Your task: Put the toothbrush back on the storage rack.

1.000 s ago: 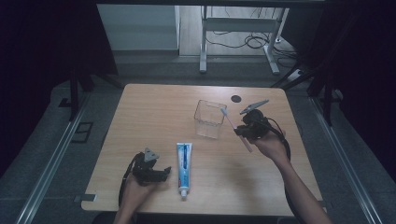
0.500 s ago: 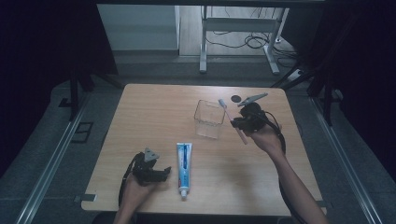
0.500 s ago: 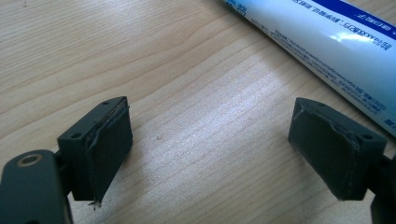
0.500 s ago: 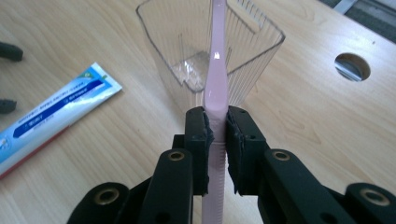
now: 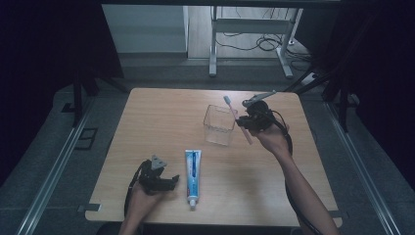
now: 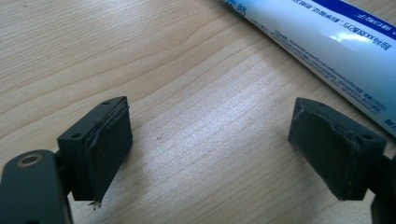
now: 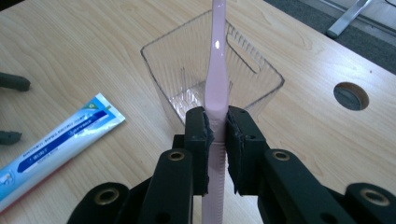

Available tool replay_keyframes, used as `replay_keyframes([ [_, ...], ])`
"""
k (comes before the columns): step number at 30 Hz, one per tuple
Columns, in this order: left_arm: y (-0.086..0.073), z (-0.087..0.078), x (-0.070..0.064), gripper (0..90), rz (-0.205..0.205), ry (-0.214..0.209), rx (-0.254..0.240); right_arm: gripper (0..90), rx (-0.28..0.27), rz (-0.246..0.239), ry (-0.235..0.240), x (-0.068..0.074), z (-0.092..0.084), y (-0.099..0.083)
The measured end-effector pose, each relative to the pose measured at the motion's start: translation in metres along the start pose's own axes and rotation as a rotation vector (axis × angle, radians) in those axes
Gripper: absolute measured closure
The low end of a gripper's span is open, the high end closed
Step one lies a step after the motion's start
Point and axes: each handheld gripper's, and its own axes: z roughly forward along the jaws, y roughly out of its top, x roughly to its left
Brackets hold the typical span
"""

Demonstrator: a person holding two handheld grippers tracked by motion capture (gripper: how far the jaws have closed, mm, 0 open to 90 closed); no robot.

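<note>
I hold a pink toothbrush (image 7: 218,70) in my right hand-held gripper (image 7: 217,140). The two black jaws squeeze its handle from both sides, so it is clamped tight. In the right gripper view the toothbrush stands straight up between the jaws, and its thin neck runs up past the clear cup (image 7: 252,70).

The clear cup (image 5: 219,126) is my landmark. It sits on the tabletop (image 5: 161,117), a bit to the right of the middle. It is see-through and square, with a slot cut in one wall.

In the high view my right hand-held gripper (image 5: 243,121) is just beside the cup, on its right side. The toothbrush (image 5: 238,121) is tilted there. Its brush end is up over the cup's far right corner, and its handle end points down toward me, to the right of the cup.

The toothpaste tube (image 5: 193,176) lies flat on the tabletop, nearer to me than the cup and a little to its left. It is white and blue, and its cap points at me.

My left hand-held gripper (image 5: 172,181) is down low, well away from the cup and just beside the tube, on its left. Its jaws are wide apart and nothing is between them. In the left gripper view I see bare wood between the pads (image 6: 109,144), and the tube (image 6: 327,42) lies past the right jaw.

There is a round hole (image 7: 351,95) in the tabletop past the cup.
</note>
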Motion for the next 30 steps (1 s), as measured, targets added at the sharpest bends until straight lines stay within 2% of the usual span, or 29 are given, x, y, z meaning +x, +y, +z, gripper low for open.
replay_keyframes([
  [14, 0.0, 0.0, 0.0, 13.4, -0.001, 0.001, -0.002, 78.5, -0.051, -0.001, 0.017, 0.001, 0.01, 0.019],
  [18, 0.0, 0.0, 0.0, 13.4, -0.004, 0.002, -0.004, 78.6, -0.063, 0.014, 0.022, 0.001, 0.014, 0.025],
  [30, 0.0, 0.0, 0.0, 13.3, 0.002, 0.002, -0.001, 78.6, -0.098, 0.006, 0.012, 0.002, 0.019, 0.04],
])
